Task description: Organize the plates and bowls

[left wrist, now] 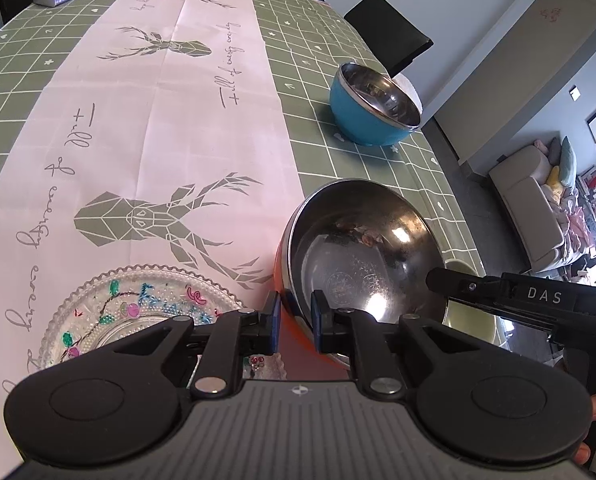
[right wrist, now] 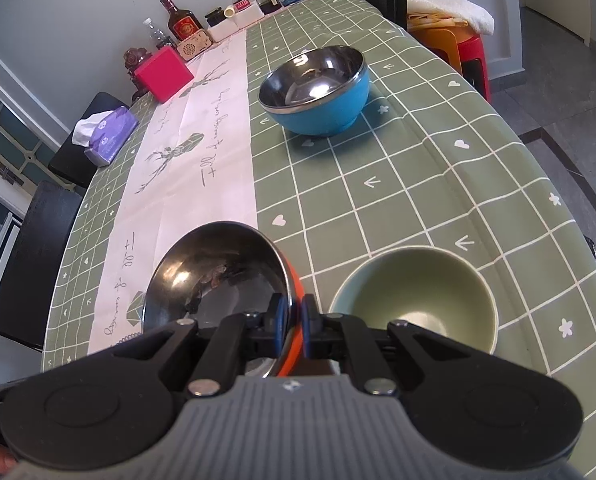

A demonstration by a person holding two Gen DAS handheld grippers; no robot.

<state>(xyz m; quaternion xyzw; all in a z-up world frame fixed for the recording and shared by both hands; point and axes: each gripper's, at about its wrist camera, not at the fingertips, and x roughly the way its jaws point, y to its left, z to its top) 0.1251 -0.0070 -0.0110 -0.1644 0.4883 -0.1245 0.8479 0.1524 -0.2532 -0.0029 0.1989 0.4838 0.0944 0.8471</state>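
An orange bowl with a steel inside sits tilted near the table's front edge. My left gripper is shut on its near left rim, one blue pad inside and one outside. My right gripper is shut on the bowl's orange rim on the opposite side, and its black tip shows in the left wrist view. A blue steel-lined bowl stands farther back, also visible as the blue bowl. A green bowl stands just right of the orange one. A patterned glass plate lies to its left.
A green checked tablecloth with a pale runner covers the table. A tissue pack, a red box and bottles stand at the far end. Black chairs flank the left side, and a red stool stands at right.
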